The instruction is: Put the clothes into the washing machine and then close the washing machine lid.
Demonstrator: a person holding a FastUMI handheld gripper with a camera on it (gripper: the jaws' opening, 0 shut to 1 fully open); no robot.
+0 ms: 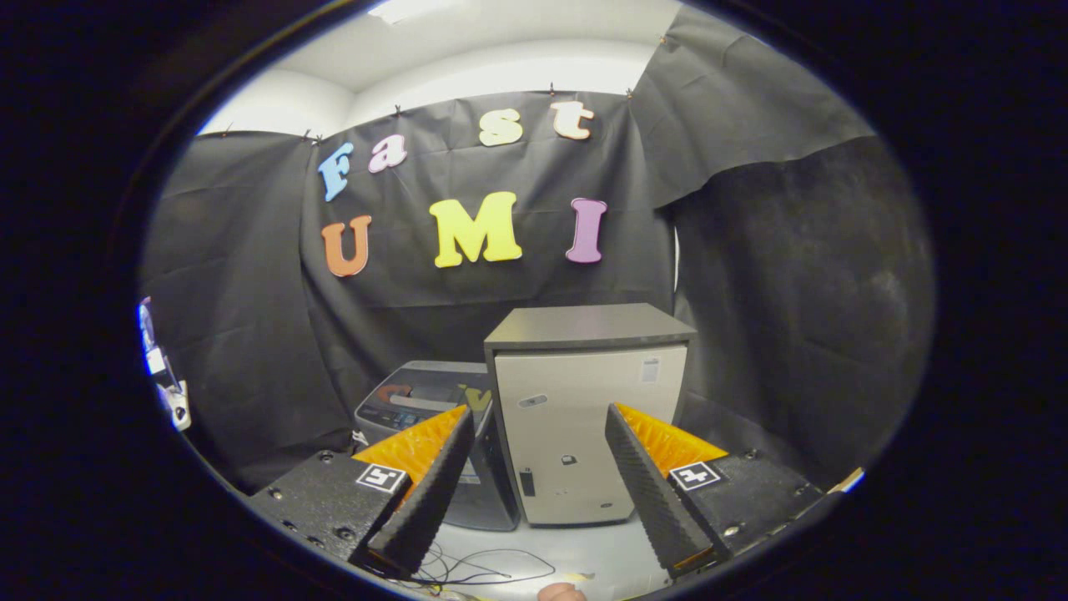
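Note:
A grey top-loading washing machine [417, 399] stands on the floor beyond my left finger, its glossy lid down and reflecting the wall. My gripper [541, 417] is open, held well short of the machine, with nothing between its fingers [434, 484]. I see no clothes from here.
A pale cabinet [584, 434] with a dark flat top stands right beside the washer, straight ahead between my fingers. Black cloth walls close the booth on all sides. Thin cables [484, 572] lie on the light floor below my fingers. Some equipment [163, 376] sits at the far left.

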